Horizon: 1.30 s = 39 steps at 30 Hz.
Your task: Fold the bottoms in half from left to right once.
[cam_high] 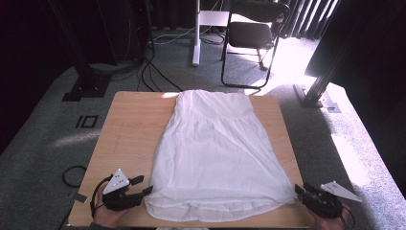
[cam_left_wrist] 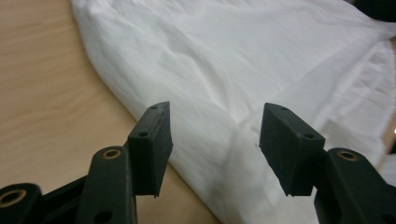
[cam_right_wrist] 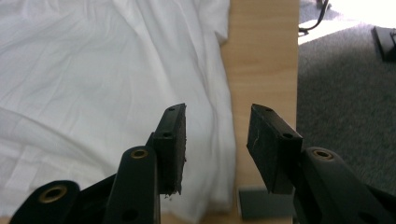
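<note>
A white garment (cam_high: 215, 148) lies spread flat on the wooden table (cam_high: 129, 124), narrow end far, wide hem toward the near edge. My left gripper (cam_high: 143, 186) sits at the hem's near left corner. In the left gripper view its jaws (cam_left_wrist: 215, 140) stand apart over the cloth's edge (cam_left_wrist: 224, 60), with the pads off the cloth. My right gripper (cam_high: 299, 190) is at the hem's near right corner. In the right gripper view it (cam_right_wrist: 217, 140) is open above the garment's side edge (cam_right_wrist: 93, 70) and bare wood, with no cloth between the pads.
Grey carpet surrounds the table. A black folding chair (cam_high: 253, 33) and a white post (cam_high: 196, 38) stand beyond the far edge, with cables (cam_high: 158, 72) on the floor. Black frame feet (cam_high: 86, 81) (cam_high: 316, 91) flank the far corners. A grey tape piece (cam_right_wrist: 264, 203) sits near the table's right edge.
</note>
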Motion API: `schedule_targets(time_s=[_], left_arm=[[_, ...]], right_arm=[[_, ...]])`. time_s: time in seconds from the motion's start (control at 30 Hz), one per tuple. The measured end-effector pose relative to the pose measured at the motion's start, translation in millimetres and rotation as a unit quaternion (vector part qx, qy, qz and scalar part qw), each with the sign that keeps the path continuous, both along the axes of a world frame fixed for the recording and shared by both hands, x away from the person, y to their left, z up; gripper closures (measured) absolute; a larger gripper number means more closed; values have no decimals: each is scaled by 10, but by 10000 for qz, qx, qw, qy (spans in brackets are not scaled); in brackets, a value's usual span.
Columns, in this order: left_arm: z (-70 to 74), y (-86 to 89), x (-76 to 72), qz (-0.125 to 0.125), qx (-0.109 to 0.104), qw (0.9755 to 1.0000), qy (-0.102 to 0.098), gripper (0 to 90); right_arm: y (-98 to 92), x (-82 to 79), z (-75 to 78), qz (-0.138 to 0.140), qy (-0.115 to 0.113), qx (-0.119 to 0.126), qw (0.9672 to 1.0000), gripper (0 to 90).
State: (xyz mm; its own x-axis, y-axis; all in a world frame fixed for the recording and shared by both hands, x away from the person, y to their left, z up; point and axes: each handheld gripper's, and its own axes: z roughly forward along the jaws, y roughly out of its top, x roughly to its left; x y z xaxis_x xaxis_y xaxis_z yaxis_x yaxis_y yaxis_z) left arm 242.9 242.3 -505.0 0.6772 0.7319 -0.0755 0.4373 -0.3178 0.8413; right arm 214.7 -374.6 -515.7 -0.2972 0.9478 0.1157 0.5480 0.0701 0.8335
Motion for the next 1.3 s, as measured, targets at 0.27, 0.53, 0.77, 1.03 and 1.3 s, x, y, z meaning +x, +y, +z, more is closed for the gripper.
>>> schedule_targets(time_s=[0.27, 0.53, 0.77, 1.03, 1.3], left_arm=[[1, -201, 820, 315, 118, 9994, 112, 388], [-128, -441, 1575, 597, 353, 9961, 547, 372], [-383, -559, 1879, 917, 579, 9905, 846, 355], [-412, -584, 1848, 795, 643, 9907, 895, 805], [-440, -384, 1455, 683, 643, 9928, 741, 864]], right_arm=[[389, 766, 63, 412, -18, -177, 9990, 506], [739, 1709, -61, 547, 418, -354, 9970, 438], [900, 2137, -253, 524, 742, -303, 9954, 404], [926, 2236, -345, 400, 1039, -416, 9929, 824], [898, 1940, -350, 435, 1115, -386, 9921, 879]])
